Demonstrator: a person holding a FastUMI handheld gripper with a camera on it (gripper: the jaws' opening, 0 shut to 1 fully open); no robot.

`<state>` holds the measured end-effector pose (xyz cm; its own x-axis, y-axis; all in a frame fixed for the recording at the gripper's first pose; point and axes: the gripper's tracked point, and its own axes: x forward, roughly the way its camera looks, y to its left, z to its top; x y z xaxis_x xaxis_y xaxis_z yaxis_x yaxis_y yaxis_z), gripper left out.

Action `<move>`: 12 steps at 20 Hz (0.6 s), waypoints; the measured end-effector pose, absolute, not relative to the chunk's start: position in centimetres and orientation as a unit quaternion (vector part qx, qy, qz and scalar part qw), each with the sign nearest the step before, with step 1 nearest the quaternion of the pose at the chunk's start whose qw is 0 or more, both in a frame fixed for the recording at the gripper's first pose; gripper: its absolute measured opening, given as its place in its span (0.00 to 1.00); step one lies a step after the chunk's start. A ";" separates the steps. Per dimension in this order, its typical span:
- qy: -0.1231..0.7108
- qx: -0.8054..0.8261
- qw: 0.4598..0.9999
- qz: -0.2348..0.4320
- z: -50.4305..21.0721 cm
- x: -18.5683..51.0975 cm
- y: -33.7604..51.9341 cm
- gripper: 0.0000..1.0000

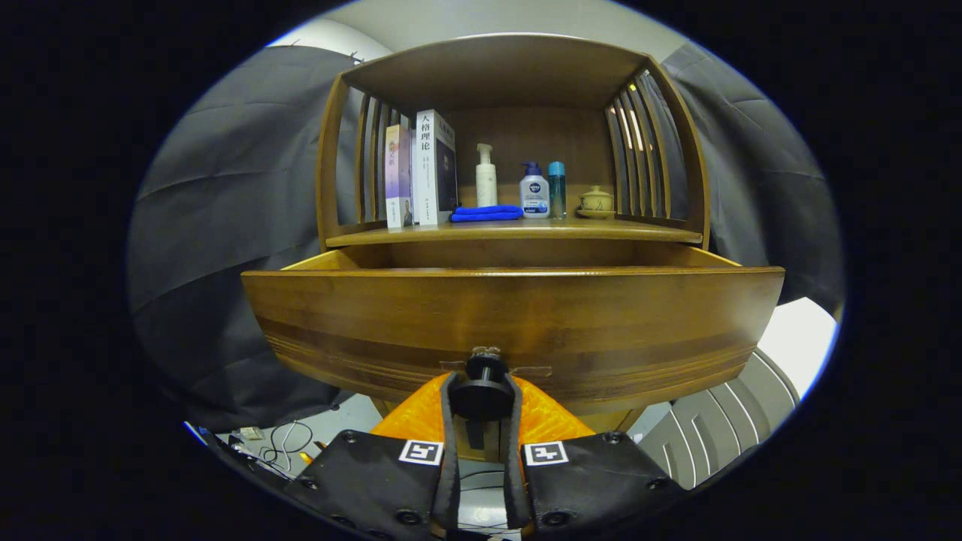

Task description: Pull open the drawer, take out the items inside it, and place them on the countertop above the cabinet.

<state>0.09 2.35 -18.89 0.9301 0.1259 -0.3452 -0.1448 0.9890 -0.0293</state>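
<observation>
- Tool: your two fingers are clamped on the drawer knob, one on each side of its round head, at the middle of the lower edge of the drawer front.
- Drawer: already drawn well out from the cabinet; its wooden front stands broadside just beyond your fingers, its long axis running crosswise to them. The top rim of the front hides the inside, so what lies in the drawer cannot be told from here.
- Countertop: the wooden surface directly above and behind the open drawer, under the cabinet's slatted hutch. This is where the items go.
- Already on the countertop: books upright at its left end; a blue cloth folded flat near the middle of the front edge; a white pump bottle behind the cloth; a second pump bottle and a blue bottle just right of the cloth; a small lidded pot near the right end.
- Key relation: the drawer's contents lie above and ahead of your fingers, past the front's rim. By this judgement, you must let go of the knob, lift over the rim and reach down.
- Free space, as judged: the front edge between cloth and pot is narrow.
</observation>
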 end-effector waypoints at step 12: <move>0.159 -0.011 0.984 0.084 -17.3 -1.7 2.2 0.54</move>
